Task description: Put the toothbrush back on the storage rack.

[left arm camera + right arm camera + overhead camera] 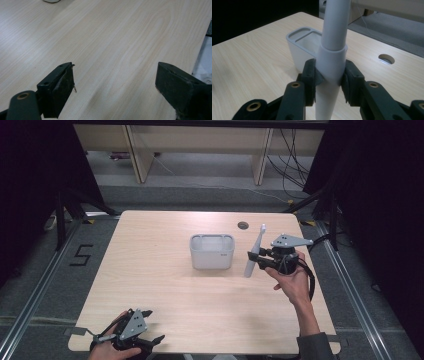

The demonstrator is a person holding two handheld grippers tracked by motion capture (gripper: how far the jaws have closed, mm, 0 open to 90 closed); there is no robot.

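Looking down from the high view, a pale wooden table (165,285) is carrying a grey-white rectangular holder (212,251) near its middle, with a round cable hole (243,225) lying beyond it toward the far edge. The right gripper (255,258) is hovering just to the right of the holder, held by the person's right hand (291,279), and it is clamping a long white toothbrush-like tool (254,253) that is standing nearly upright, leaning slightly, with its narrow head pointing up and away. The tool's lower end is hanging just above or at the tabletop; which one cannot be told. The left gripper (154,326) is sitting at the near left corner of the table in the person's left hand (111,346), well apart from the holder, its jaws spread.

Looking along the left gripper (115,82) in its own view, the two black jaws are standing wide apart with bare wood grain between them and nothing in their grasp.

Looking along the right gripper (329,78) in its own view, the jaws are pressing on either side of the white tool (332,57), at the band where its thicker handle is meeting a slimmer upper shaft. The holder (299,47) is standing just behind, showing its divided compartments, and the cable hole (386,59) is lying off to the right.
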